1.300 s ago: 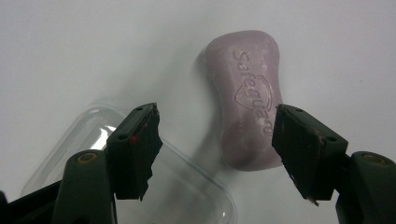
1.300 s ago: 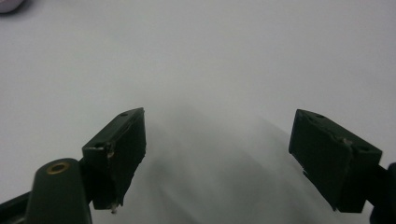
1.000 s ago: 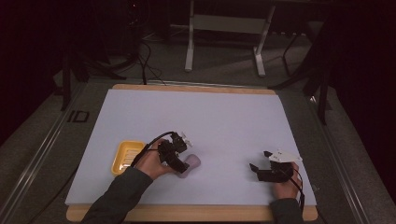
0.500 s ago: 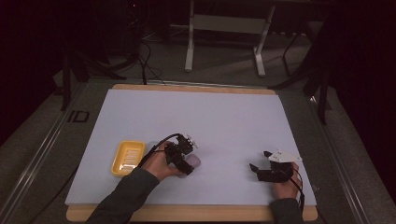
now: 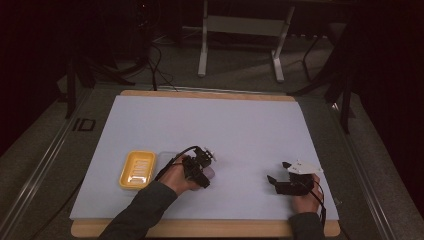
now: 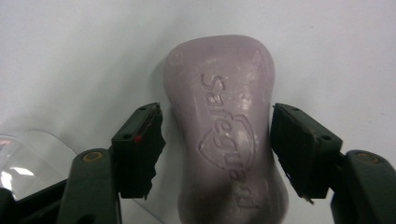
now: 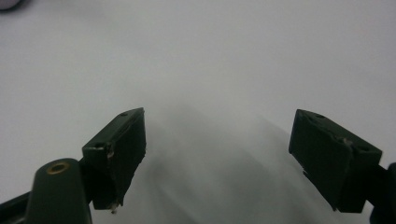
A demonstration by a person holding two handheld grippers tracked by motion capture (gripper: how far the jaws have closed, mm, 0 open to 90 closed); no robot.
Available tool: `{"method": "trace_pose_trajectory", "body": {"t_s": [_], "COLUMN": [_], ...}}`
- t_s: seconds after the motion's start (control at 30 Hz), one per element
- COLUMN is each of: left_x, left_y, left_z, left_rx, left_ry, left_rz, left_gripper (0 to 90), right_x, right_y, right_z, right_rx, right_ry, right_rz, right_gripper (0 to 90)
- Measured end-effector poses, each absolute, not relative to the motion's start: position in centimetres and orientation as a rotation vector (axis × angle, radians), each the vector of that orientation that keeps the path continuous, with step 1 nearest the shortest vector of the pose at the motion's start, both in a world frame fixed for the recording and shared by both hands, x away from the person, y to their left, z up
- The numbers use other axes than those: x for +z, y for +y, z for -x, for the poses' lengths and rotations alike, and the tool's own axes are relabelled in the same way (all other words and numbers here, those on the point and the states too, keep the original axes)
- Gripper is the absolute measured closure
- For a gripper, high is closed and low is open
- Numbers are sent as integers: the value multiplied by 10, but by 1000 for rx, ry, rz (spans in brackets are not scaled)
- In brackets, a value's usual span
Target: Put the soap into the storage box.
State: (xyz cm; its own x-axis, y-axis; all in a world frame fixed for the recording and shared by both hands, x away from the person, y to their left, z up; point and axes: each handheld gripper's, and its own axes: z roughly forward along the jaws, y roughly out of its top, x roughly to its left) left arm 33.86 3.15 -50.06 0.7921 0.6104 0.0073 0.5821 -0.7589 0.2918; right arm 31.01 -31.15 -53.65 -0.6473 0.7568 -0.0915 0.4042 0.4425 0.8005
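Lilac soap, a bar (image 6: 224, 135) stamped with the brand Safeguard, lay flat on the white sheet (image 5: 210, 125) with the left gripper (image 6: 217, 140) straddling it. In the left gripper view the two black jaws stood on either side of the bar at its waist, spread a little wider than the soap; a thin gap showed at each side, so the pads had not closed on it and nothing was held. Seen from the high view, the bar (image 5: 209, 173) sat just to the right of a clear plastic lid (image 5: 167, 157), whose edge also showed at the lower left of the left gripper view, and beyond that lid lay the yellow soap dish (image 5: 136, 169). The left gripper (image 5: 200, 167) was lowered onto the soap there, with the person's left hand (image 5: 179, 179) behind it.

The right gripper (image 5: 276, 172) rested well to the right of the soap, its jaws wide apart with only bare sheet between them, as the right gripper view confirmed.

The step in hand looked like the grasp of the soap bar, just short of the squeeze. The next move would call for closing the jaws squarely on the narrow waist, firmly enough that the smooth bar does not slip, then lifting it left toward the yellow dish.
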Motion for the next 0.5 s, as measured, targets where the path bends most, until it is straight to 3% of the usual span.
{"method": "trace_pose_trajectory", "body": {"t_s": [0.3, 0.5], "left_x": [-501, -500], "left_y": [25, 22], "left_z": [-339, -341], "left_rx": [130, 120], "left_ry": [917, 902], "left_rz": [-2741, -2773], "left_gripper": [472, 486], "right_x": [-537, -537], "right_y": [-312, -311], "right_z": [-310, -310], "right_rx": [1079, 1078], "right_ry": [2259, 2260], "right_rz": [-978, -978], "right_gripper": [185, 185]}}
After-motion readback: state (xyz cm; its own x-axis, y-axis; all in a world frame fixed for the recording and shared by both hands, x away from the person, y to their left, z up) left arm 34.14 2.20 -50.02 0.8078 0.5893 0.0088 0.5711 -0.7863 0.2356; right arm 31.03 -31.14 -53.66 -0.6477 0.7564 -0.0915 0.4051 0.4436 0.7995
